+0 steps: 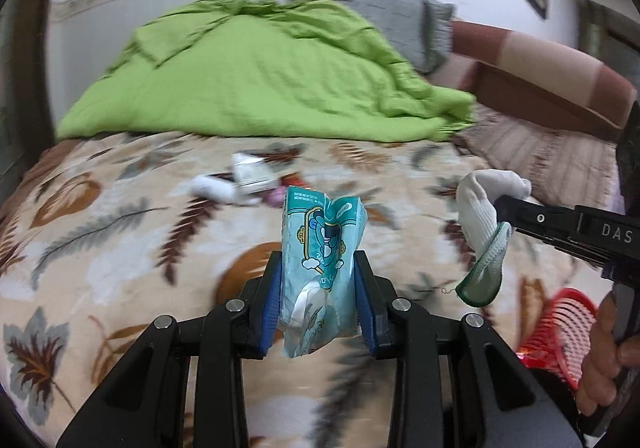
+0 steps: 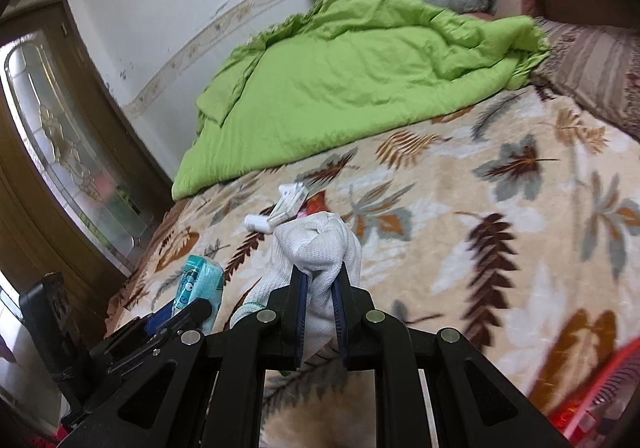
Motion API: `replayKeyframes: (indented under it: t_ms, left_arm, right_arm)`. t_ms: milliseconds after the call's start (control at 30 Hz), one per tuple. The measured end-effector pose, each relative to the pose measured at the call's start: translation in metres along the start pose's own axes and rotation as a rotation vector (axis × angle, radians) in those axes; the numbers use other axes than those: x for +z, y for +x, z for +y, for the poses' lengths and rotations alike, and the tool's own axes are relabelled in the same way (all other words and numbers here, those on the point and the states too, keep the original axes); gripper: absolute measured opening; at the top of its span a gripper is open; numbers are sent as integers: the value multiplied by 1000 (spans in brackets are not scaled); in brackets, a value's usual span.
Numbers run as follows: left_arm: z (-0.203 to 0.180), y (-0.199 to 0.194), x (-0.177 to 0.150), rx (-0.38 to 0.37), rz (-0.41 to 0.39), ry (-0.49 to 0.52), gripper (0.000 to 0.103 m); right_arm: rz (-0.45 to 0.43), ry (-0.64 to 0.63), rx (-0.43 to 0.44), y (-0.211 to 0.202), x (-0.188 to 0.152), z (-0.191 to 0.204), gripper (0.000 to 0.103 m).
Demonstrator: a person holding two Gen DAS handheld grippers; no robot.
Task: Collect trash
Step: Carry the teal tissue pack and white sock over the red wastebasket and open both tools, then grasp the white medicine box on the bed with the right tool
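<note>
Tissue pack (image 1: 320,272) stands upright — long axis vertical — in left hand-held gripper (image 1: 318,304).

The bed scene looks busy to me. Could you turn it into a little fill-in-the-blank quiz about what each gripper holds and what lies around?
1. The left gripper is shut on a teal tissue ____.
2. The right gripper pinches a white ____ with a green cuff.
3. The crumpled quilt on the bed is ____ in colour.
4. The basket beside the bed is ____ in colour.

Missing words: pack; glove; green; red
</note>
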State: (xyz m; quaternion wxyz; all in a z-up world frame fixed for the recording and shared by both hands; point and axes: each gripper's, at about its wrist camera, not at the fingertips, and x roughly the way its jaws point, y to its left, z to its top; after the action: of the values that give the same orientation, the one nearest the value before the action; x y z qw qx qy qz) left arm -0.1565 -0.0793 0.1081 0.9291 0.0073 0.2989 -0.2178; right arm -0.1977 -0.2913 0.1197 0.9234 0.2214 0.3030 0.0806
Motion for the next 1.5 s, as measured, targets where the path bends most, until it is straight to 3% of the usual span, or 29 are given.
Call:
replayKeyframes:
  t_ms: [200,367,533,700,833,867,900,1000,1033,1233,1300,1500]
  left_arm:
    - [-64,-3,12,-185,40,97,33]
    - [-130,-2,14,-344,92,197,33]
    - [-199,7,8,-496,182,276,33]
    - [-251,16,-6,-599,271,329,34]
    - [-287,26,-21,-631,326,382,35]
    - [-292,28,-24,-636,335,389,40]
    - [-295,27,-26,-642,343,396,48]
    - [-300,24,-26,-658,333,402,60]
    - [-301,22,-25,-661,329,401,62]
    - [-279,22,-15,-628,317,348,65]
    - [-265,21,-10,-592,300,333,65]
    - [-214,20,3,-488,270,262,65]
  right_arm:
    - [-53,42,-83,-68,-5,-41,14]
    - [-95,108,-227,-135,-24,-91,14]
    - [-111,137,-384,-182,-41,-130,14]
    - [-102,183,-449,-211,-56,-160,16]
    - [-87,206,-480,-218,-66,-175,16]
    - [-82,215,-486,-218,-67,-178,18]
    - [-72,225,-499,-218,-69,-182,25]
    - [-66,250,-512,-222,-75,-190,47]
    - [-70,251,-512,-223,-75,-190,49]
    - [-86,231,-500,-222,-66,-183,56]
    - [-86,223,-484,-216,-62,-177,61]
    - [-62,193,-407,-188,-48,-156,62]
